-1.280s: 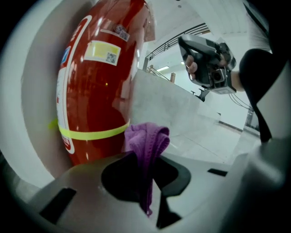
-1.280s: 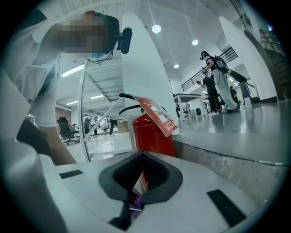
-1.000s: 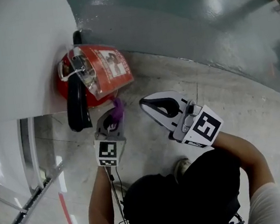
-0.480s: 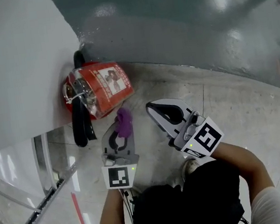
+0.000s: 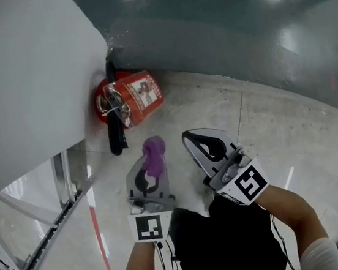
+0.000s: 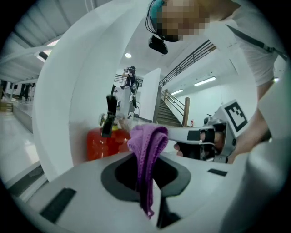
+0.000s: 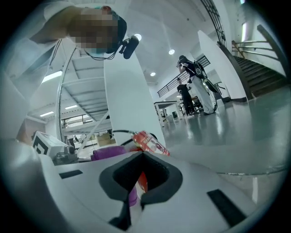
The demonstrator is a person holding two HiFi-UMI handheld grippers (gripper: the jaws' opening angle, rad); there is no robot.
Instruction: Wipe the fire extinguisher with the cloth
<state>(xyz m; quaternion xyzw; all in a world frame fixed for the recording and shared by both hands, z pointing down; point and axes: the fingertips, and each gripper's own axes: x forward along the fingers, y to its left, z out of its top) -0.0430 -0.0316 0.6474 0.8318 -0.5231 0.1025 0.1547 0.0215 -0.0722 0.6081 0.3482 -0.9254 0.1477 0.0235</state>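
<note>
Left claw point(image 5: 149, 160) clenched on purple knitted cloth point(image 5: 154, 147), held clear of floor point(image 5: 227, 111). Right claw point(image 5: 189, 137) pinched together, seemingly empty. Red metal fire extinguisher point(image 5: 130, 99) on floor against white wall point(image 5: 25, 76), well apart. No wiping contact yet.

Wall point(image 5: 25, 76) tight behind fire extinguisher point(image 5: 139, 95)

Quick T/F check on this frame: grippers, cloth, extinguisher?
1. The left gripper is clamped on a purple cloth. True.
2. The cloth is pressed against the fire extinguisher. False: it hangs in the air, clear of the extinguisher.
3. The extinguisher stands on the floor next to the white wall. True.
4. The right gripper holds a second cloth. False: its jaws are shut with nothing between them.
</note>
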